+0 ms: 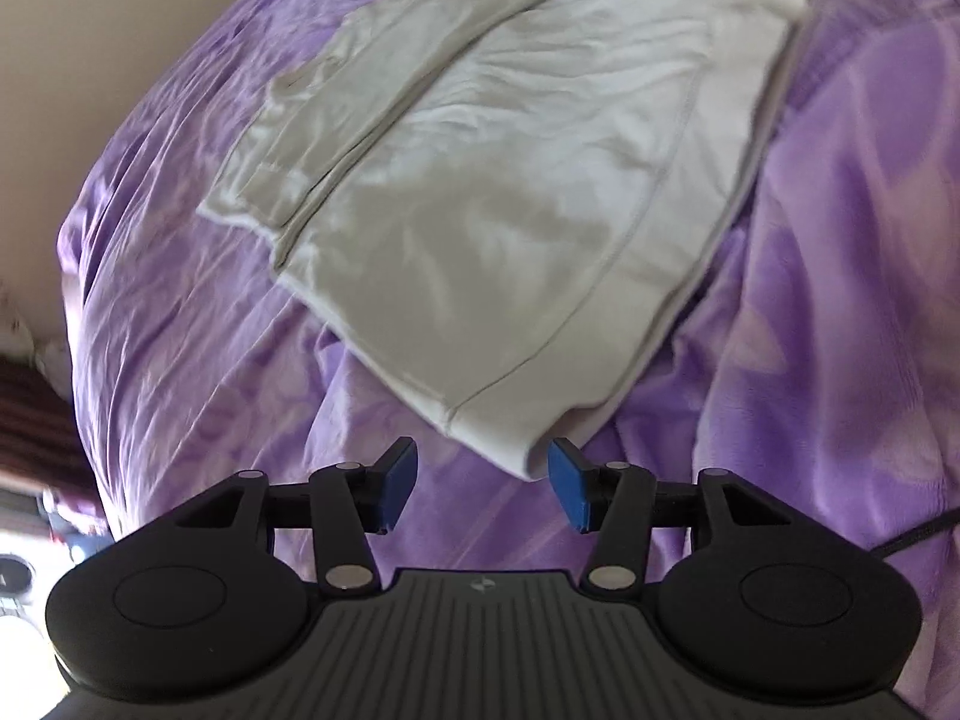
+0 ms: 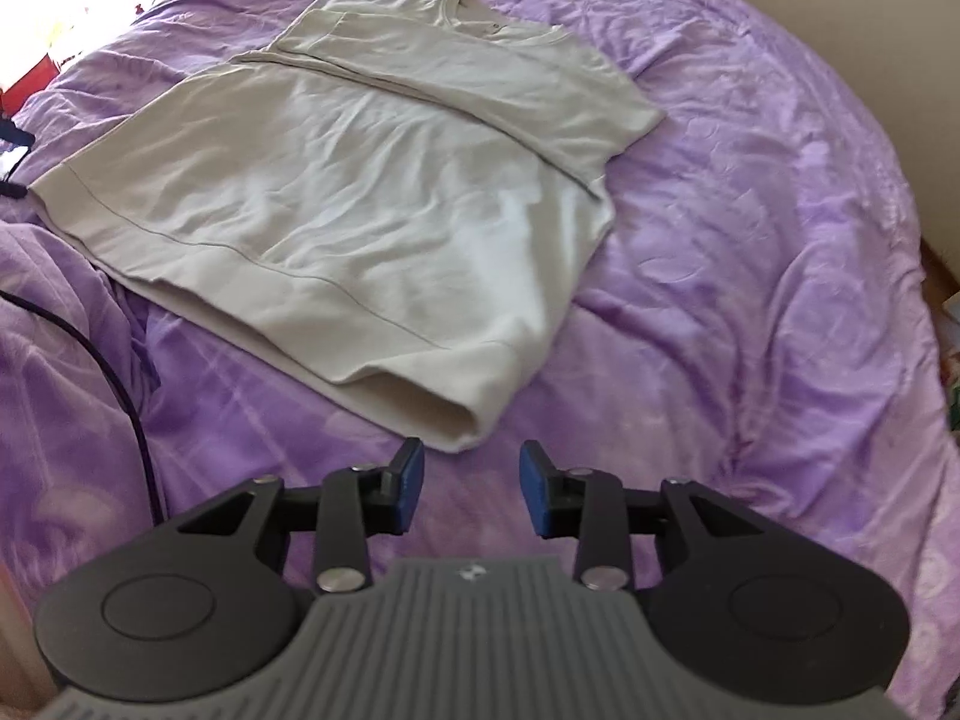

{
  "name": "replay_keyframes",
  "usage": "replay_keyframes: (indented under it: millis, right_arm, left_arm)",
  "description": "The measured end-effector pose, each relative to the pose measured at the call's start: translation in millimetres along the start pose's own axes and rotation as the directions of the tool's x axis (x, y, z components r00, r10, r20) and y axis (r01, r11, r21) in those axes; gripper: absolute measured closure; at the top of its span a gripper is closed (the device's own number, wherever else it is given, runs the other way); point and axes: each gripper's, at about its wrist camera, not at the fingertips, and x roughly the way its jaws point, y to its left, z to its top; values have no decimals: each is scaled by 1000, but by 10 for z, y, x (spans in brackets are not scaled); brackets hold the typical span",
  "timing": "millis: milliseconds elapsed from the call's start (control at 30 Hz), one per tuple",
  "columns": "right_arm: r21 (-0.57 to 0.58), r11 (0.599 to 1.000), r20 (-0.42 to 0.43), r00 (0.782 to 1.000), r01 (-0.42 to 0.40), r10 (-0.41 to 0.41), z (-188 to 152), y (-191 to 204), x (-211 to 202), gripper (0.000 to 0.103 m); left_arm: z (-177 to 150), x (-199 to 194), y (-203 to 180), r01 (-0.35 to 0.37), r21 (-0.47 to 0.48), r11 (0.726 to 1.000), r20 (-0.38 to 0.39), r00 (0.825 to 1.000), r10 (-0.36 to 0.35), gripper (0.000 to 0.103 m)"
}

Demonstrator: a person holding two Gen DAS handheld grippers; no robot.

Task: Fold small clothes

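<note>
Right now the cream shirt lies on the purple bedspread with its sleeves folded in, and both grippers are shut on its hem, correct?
Not quite. The shirt does lie on the purple bedspread with sleeves folded in, but neither gripper holds the hem. The left gripper and right gripper are open just short of it, as each wrist view shows.

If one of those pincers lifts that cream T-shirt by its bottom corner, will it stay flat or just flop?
The cream T-shirt would probably flop: it lies wrinkled and follows the purple bedspread beneath it. Its folded-in sleeve seems loose, so it may slide open when lifted. It looks thin, so likely light. Both the left gripper and the right gripper are open near the hem.
</note>
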Motion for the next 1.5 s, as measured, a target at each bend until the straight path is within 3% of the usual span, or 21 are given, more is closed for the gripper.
replay_keyframes:
  millis: [300,367,433,500,533,633,667,767,867,967,1033,1167,1333,1500]
  right_arm:
    - [-25,999,7,999,-35,35,42,31,143,64]
    - [-47,999,5,1000,-24,24,50,51,167,64]
    - [-52,999,6,1000,2,-2,69,59,209,65]
    - [-32,999,17,999,29,-28,97,30,252,69]
    - [-22,999,21,999,32,-32,107,7,272,72]
    - [-26,998,-12,998,55,-56,104,2,390,81]
    - [-31,997,-18,998,67,-68,90,5,418,102]
    - [-21,997,25,997,75,-75,95,-33,273,103]
    - [-49,996,51,996,79,-76,153,-51,11,103]
    - [-98,989,29,993,114,-112,175,-19,-65,103]
    - [-113,989,0,995,98,-99,146,-7,3,103]
    - [-140,988,-73,995,59,-70,38,44,284,103]
    - [-160,986,-110,992,47,-65,-3,68,404,103]
    - [-191,981,-141,989,26,-53,45,59,314,103]
  left_arm:
    - [121,266,-202,-102,100,990,-2,995,103,46]
    - [143,267,-196,-114,88,990,17,993,113,60]
    - [158,238,-157,-100,53,994,30,995,98,83]
    - [159,189,-115,-86,16,996,44,995,85,99]
    - [152,156,-100,-82,2,997,55,995,82,102]
    - [112,-15,51,-54,-118,991,112,991,68,102]
    - [98,-91,120,-42,-166,985,131,989,64,102]
    - [30,-355,310,-20,-288,958,176,982,73,103]
    - [-38,-431,386,8,-329,944,152,987,44,103]
    - [-94,-279,341,11,-327,945,106,994,25,103]
    - [-132,-141,310,35,-340,940,80,997,-8,103]
    - [-185,122,129,44,-263,964,36,999,-36,103]
    - [-237,167,138,85,-224,971,26,996,-81,102]
    - [-272,27,173,144,-163,976,6,989,-145,87]
